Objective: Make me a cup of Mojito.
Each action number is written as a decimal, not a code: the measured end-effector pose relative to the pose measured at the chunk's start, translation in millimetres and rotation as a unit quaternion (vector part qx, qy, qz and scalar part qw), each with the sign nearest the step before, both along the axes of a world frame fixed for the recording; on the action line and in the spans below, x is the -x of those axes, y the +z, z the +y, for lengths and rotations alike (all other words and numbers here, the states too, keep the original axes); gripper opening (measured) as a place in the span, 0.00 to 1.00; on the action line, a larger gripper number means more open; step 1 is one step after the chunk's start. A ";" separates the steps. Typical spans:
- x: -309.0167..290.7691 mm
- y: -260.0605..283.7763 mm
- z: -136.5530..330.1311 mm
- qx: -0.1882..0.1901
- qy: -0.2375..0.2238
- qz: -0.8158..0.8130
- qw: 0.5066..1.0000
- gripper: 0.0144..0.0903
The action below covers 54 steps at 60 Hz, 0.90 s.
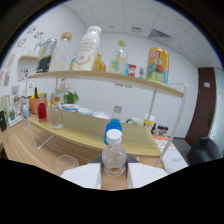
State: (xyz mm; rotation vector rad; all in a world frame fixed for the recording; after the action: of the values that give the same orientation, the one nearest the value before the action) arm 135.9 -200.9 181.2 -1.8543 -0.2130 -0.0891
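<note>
A small clear bottle (114, 156) with a white cap and an orange label sits between my two white fingers (82, 176), which press on it from both sides. My gripper (114, 175) is shut on this bottle. An empty clear glass cup (66, 163) stands on the wooden table just left of the left finger. Right behind the held bottle, on the lower wooden shelf (85, 131), stands another bottle (114, 126) with a blue body.
The upper shelf (110, 78) carries a white bottle (89, 47), a clear green-label bottle (119, 57), a yellow pack (157, 65) and a glass jar (62, 50). A red bottle (42, 111), a clear bottle (56, 115) and a plant (71, 97) stand on the lower shelf's left.
</note>
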 end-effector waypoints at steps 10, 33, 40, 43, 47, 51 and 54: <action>-19.5 -88.0 2.3 0.078 -0.032 0.066 0.994 0.26; -25.2 -158.9 -6.4 0.152 -0.039 0.077 0.985 0.26; -25.0 -163.2 -10.2 0.165 -0.046 0.087 0.981 0.27; -25.2 -165.9 -12.0 0.173 -0.050 0.088 0.980 0.27; -26.0 -167.0 -12.1 0.175 -0.052 0.097 0.978 0.28; -26.5 -167.6 -13.1 0.178 -0.054 0.100 0.978 0.29; -26.3 -169.9 -15.5 0.184 -0.054 0.099 0.976 0.29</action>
State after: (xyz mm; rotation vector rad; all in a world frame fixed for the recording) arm 162.2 -216.4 11.3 -2.2275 0.0134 0.0666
